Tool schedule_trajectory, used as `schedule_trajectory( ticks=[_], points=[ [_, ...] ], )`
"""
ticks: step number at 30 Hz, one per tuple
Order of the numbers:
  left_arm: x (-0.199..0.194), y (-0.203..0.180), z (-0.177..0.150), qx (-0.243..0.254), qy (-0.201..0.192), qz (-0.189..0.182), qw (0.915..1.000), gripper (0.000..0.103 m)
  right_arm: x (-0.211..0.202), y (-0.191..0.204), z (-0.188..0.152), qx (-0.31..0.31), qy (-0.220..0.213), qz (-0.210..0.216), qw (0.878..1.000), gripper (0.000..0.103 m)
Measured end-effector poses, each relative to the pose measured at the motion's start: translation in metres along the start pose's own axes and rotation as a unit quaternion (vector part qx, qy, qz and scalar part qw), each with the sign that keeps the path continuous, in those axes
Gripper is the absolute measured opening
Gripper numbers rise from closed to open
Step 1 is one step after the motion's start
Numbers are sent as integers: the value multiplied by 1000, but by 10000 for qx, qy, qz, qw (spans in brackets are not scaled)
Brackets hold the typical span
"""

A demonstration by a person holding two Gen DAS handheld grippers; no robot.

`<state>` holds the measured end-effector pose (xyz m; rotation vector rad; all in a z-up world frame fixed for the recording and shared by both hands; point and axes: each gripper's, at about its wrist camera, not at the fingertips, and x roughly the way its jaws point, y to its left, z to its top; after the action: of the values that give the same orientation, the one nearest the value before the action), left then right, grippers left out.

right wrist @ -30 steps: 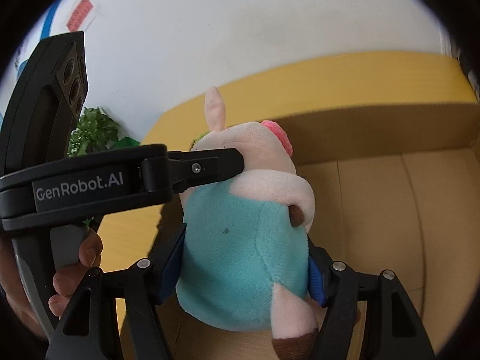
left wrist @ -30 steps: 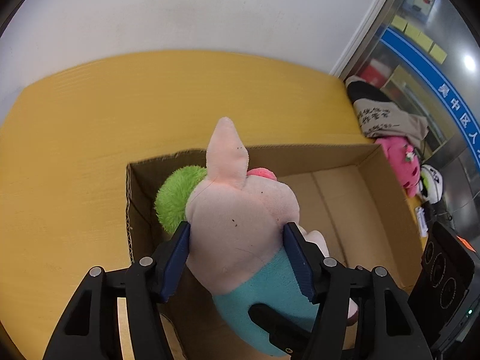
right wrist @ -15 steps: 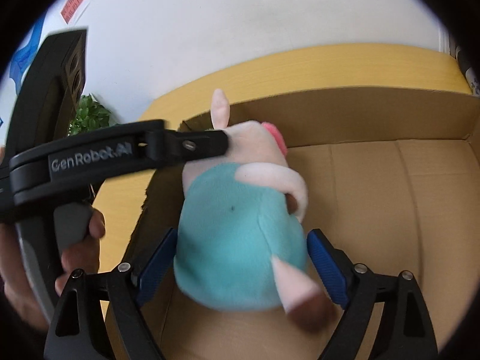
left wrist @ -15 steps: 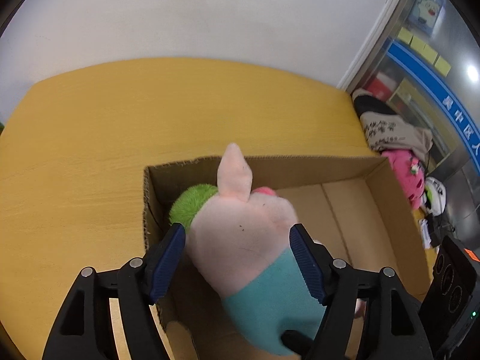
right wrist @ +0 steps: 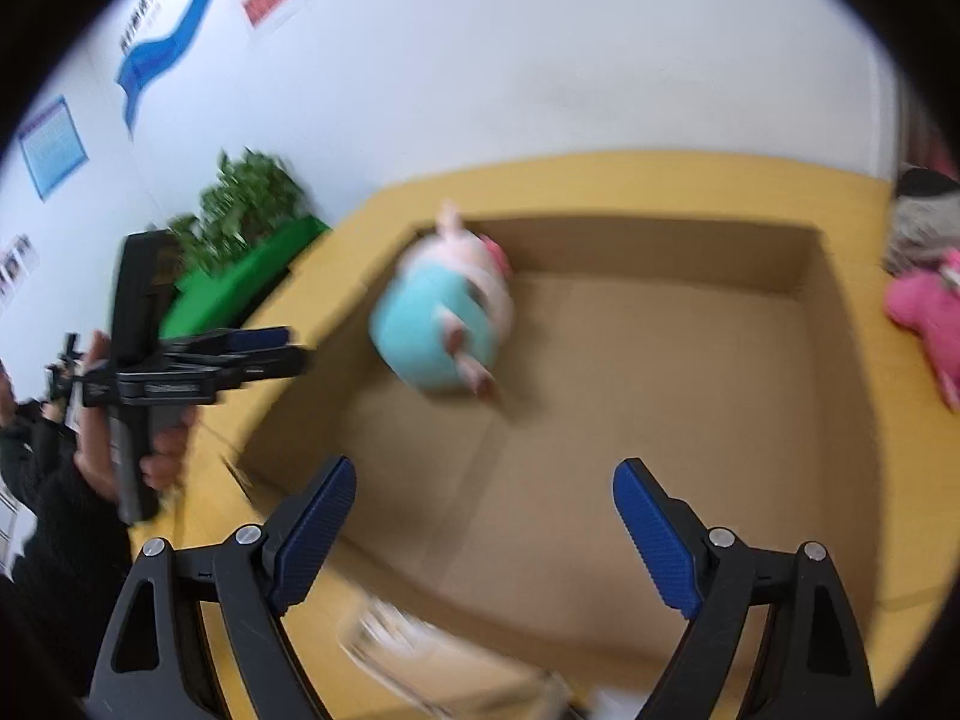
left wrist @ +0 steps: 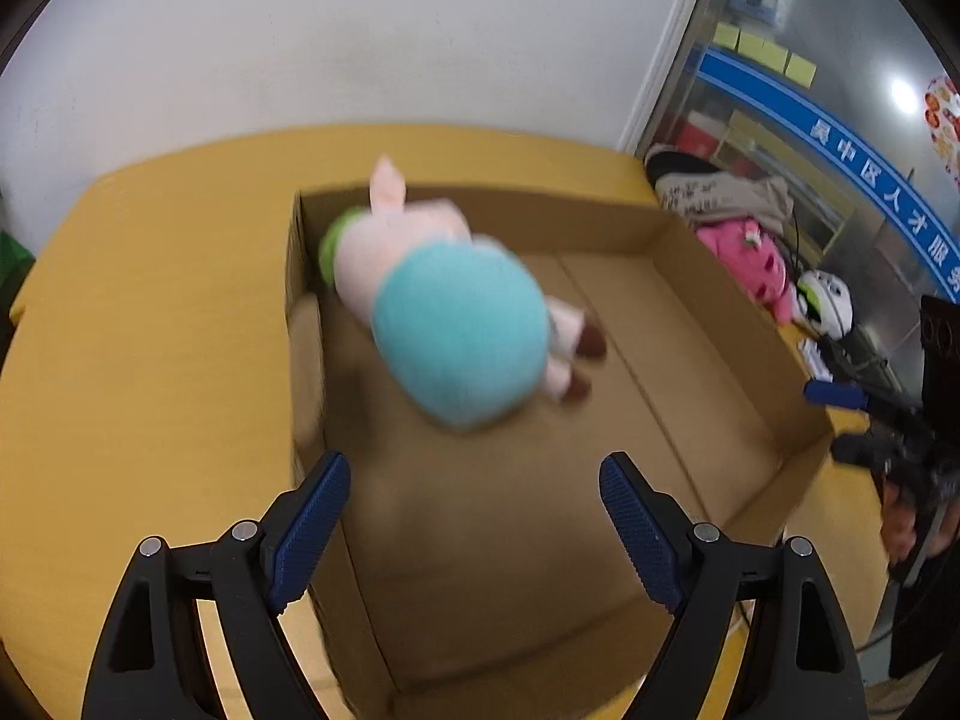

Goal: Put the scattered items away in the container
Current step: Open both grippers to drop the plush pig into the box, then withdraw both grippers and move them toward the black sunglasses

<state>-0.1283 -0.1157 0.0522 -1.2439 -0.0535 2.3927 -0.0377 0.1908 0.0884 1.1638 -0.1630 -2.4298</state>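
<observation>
- the tabletop (left wrist: 150,312) is yellow wood and carries the box on all sides that show.
- the box (left wrist: 744,360), open brown cardboard, sits on the tabletop near the white wall; it is the landmark here.
- the plush (left wrist: 456,336), pink with a teal body and a green tuft at its head, lies inside the box against the far left corner, head towards that corner and feet towards the middle of the box floor; it is blurred.
- a pink toy (left wrist: 750,264) and a grey-and-black cloth heap (left wrist: 720,192) lie outside the box, just past its right wall.
- a green plant (right wrist: 246,204) stands beyond the box's left far corner.
- left tongs (left wrist: 474,498) hang over the near left part of the box, spread wide; they have just been opening and nothing is between the blue pads (left wrist: 306,528). the plush lies apart from them.
- right tongs (right wrist: 483,504) hang over the near side of the box, also released and spread wide, just opened, with only bare box floor between them.
- a hand (right wrist: 120,450) grips the left tongs' handle, left of the box.
</observation>
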Motion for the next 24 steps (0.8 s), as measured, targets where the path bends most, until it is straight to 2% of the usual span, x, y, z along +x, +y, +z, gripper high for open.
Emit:
schedule_trajectory(
  ticks=[3, 6, 7, 12, 19, 24],
  points=[
    [14, -7, -29, -145, 249, -24, 9996, 88, 4, -43, -18, 288, 243, -349, 9987, 89],
    [12, -23, -46, 25, 235, 176, 9996, 87, 1, -82, -44, 446, 413, -668, 9959, 88],
    [11, -27, -50, 28, 289, 119, 9995, 87, 0, -86, -49, 329, 359, -674, 9965, 83],
    [6, -37, -69, -148, 380, 99, 9991, 86, 4, -81, -57, -62, 289, -975, 9948, 83],
    [-3, -47, -81, -350, 364, 9, 9987, 86, -8, -87, -59, -77, 248, -944, 9952, 82],
    [-15, -46, -81, -557, 61, 211, 9982, 87, -14, -86, -54, -43, 102, -983, 9951, 83]
  ],
)
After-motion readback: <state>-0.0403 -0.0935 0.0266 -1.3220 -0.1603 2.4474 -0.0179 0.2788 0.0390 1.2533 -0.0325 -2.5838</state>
